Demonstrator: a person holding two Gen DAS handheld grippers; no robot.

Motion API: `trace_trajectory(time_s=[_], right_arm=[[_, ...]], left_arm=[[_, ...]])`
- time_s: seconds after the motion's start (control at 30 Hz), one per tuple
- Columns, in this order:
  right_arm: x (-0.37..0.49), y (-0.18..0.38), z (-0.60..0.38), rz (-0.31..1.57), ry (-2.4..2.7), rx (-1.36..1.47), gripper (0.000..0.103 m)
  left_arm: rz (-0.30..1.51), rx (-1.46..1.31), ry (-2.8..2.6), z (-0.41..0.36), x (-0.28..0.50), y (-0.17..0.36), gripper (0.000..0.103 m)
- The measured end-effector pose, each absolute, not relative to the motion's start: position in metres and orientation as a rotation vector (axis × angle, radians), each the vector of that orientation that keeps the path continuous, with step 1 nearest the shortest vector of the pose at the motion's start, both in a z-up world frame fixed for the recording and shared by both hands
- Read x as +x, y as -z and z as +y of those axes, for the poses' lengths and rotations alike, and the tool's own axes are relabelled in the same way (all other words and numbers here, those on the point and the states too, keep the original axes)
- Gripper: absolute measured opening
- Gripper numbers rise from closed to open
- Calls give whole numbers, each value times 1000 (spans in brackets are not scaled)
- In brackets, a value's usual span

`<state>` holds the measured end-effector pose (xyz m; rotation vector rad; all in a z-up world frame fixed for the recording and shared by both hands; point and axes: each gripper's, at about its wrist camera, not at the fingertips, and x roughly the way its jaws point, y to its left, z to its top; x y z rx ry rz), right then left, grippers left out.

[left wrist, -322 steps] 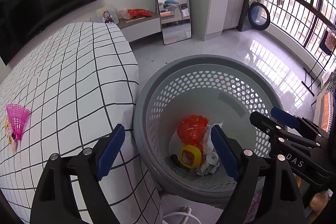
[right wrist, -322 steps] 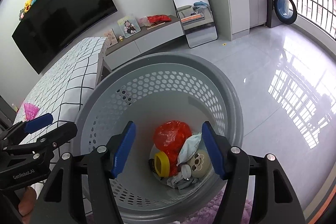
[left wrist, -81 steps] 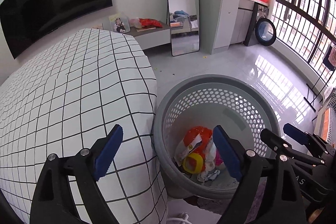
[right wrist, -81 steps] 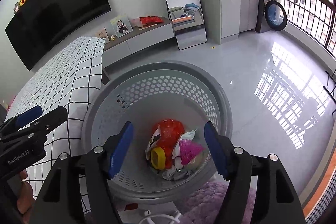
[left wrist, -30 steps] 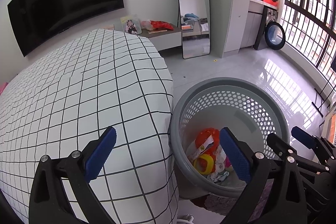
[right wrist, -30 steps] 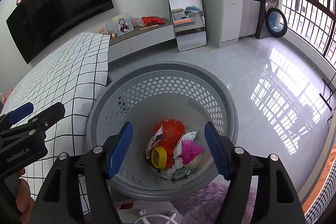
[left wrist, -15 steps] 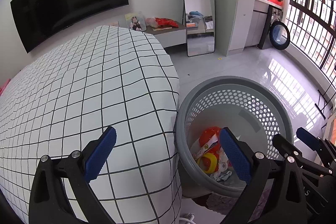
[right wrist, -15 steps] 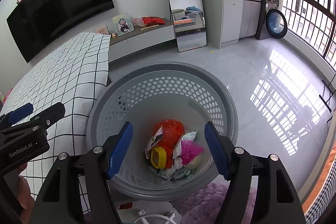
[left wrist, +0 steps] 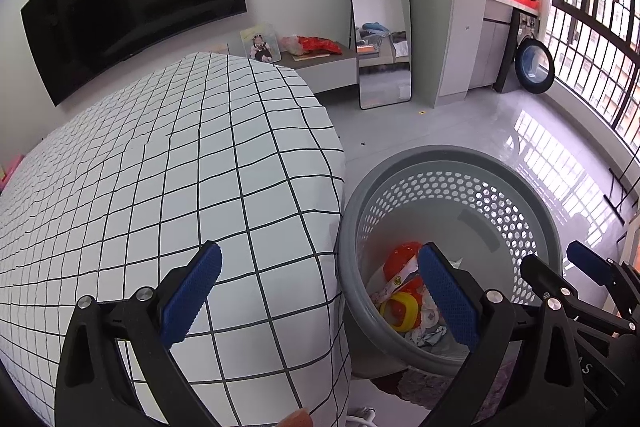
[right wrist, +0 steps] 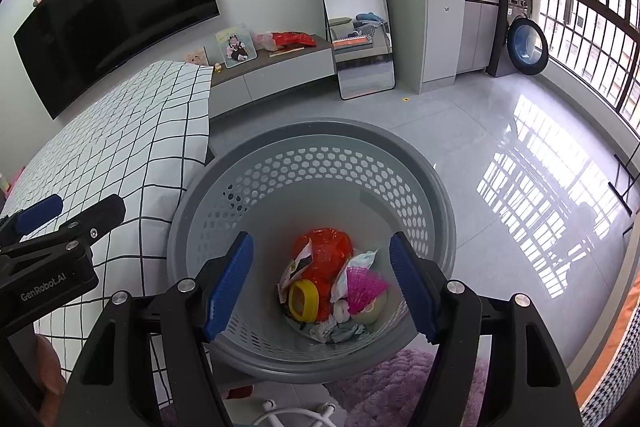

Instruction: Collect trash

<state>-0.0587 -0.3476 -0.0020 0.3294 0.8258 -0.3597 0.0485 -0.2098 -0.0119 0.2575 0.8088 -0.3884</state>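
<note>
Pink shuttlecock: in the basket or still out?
In. Pink shuttlecock lies atop the trash pile inside the grey basket.

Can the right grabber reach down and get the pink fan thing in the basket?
Probably yes. The right gripper hangs open right above the basket, whose top is uncovered, and the pink fan lies on top of the trash pile with nothing over it.

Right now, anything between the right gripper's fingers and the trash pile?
Nothing: right gripper hangs open above the basket; only air to the trash pile, right wrist view.
</note>
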Motion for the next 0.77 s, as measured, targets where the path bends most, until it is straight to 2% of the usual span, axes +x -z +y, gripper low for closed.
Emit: trace_trajectory(time_s=[0.77], right_arm=[[-57,3,-346,828,359,329,68]], left_arm=[[827,245,402,-208,48,12,97]])
